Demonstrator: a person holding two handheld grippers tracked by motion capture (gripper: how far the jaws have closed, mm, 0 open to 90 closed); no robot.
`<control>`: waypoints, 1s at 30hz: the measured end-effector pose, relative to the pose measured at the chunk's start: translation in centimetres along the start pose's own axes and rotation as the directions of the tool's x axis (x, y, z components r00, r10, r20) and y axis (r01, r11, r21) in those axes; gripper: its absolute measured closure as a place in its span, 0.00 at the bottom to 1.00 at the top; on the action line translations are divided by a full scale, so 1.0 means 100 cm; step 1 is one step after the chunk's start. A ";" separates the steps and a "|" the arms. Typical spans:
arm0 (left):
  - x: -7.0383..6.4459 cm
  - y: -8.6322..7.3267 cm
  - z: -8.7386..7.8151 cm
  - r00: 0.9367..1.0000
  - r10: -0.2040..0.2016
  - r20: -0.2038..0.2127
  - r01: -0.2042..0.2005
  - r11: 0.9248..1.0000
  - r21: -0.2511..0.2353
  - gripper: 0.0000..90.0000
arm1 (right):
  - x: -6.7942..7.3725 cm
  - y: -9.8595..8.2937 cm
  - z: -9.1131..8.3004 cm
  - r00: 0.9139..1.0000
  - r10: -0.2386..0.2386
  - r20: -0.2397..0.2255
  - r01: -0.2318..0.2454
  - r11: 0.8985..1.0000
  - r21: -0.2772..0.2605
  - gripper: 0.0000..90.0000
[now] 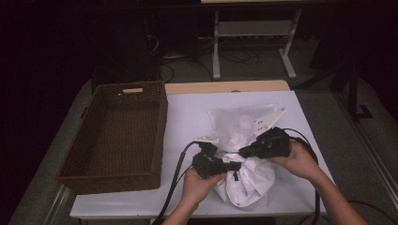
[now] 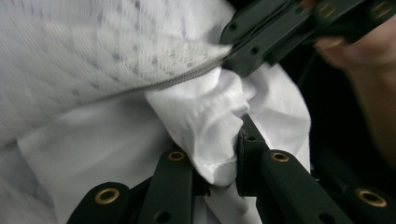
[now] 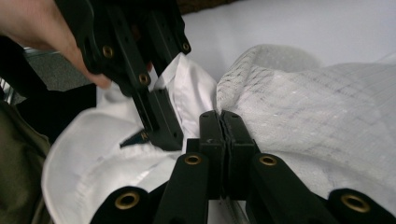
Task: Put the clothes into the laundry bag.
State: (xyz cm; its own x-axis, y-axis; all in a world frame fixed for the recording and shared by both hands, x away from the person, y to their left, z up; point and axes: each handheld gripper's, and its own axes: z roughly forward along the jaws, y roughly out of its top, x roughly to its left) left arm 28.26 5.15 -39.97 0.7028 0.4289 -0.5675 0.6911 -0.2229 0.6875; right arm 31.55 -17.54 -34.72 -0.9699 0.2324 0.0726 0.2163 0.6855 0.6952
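two grippers meet over the cloth: left gripper (image 1: pixel 224 169) pinches a white garment (image 2: pixel 205 121) fold, right gripper (image 1: pixel 244 152) is clamped on the mesh bag (image 3: pixel 322 116) edge, bag lying beyond toward the table's (image 1: pixel 187 112) far side, basket (image 1: pixel 117 136) well left.

- No text, label, brand, number or sign can be read anywhere in these views.
- The white garment (image 1: pixel 248 180) and the mesh bag (image 1: pixel 237 123) beside it bear no legible print.
- The wicker basket (image 1: pixel 94 168), to the left of the garment, carries no tag or lettering.
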 end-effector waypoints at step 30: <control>0.023 -0.009 -0.005 0.995 -0.021 -0.098 0.039 0.981 0.191 0.34 | -0.018 -0.018 0.003 0.996 0.076 0.038 -0.078 0.996 0.046 0.98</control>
State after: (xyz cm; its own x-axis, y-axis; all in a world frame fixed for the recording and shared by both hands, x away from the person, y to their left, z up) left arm 29.17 6.73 -41.66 0.6687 0.5169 -0.5345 0.7374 -0.3692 0.5656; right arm 32.91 -18.93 -36.29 -0.9456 0.3102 0.0978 0.2960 0.6962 0.6540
